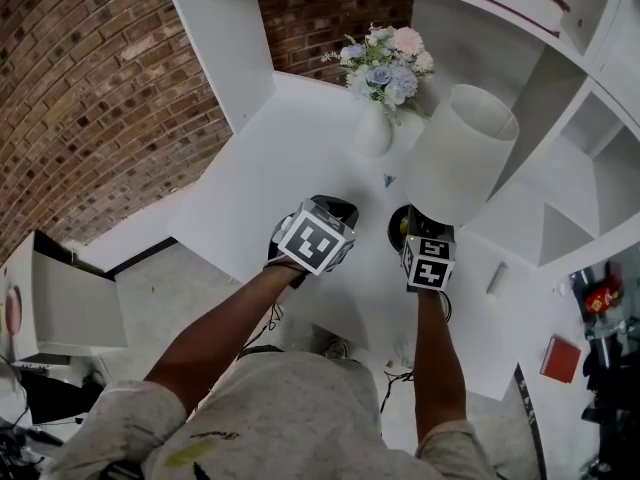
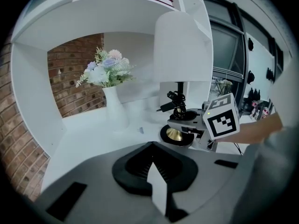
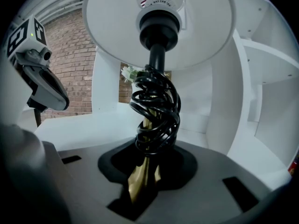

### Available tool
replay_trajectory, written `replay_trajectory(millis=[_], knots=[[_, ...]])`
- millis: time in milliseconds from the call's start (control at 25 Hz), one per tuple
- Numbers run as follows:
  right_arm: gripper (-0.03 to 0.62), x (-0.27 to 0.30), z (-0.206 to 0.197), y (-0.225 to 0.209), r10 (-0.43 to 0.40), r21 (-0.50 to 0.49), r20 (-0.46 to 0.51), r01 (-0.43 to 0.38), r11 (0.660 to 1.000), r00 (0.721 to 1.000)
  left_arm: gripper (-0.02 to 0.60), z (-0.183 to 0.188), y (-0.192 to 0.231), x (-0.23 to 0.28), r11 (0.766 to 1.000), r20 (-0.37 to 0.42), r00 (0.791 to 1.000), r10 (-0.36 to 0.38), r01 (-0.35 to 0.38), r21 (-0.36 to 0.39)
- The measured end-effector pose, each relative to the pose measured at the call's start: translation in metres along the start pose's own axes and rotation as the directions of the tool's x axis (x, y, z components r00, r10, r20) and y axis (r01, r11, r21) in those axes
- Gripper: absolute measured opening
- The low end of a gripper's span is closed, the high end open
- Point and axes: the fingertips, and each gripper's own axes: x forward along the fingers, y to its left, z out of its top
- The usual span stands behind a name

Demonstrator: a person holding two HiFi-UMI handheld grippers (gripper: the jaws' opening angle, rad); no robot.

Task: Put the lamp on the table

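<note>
A: Brass stem of the lamp (image 1: 462, 153) is clamped in the right gripper's (image 3: 142, 183) jaws, and its base looks set down on the bench (image 1: 300, 148).
B: Left gripper (image 2: 158, 190) (empty) has its jaws clenched. I'd say only letting go is left.

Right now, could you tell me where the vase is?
In the head view the vase stands on the white table at the back, just left of the lamp.

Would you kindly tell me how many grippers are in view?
2. The left gripper is over the white table; the right gripper, beside it, grips the lamp by its stem.
</note>
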Motion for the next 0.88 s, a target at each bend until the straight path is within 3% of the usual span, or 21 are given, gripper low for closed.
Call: replay_trajectory(millis=[880], knots=[[0.107,0.0000,-0.0064,0.0015,-0.038,-0.011,-0.007,0.038,0.999,0.999,-0.002,-0.0077,0.0008,-0.0059,1.000,0.003,1.000,-0.002,0.002,-0.006]])
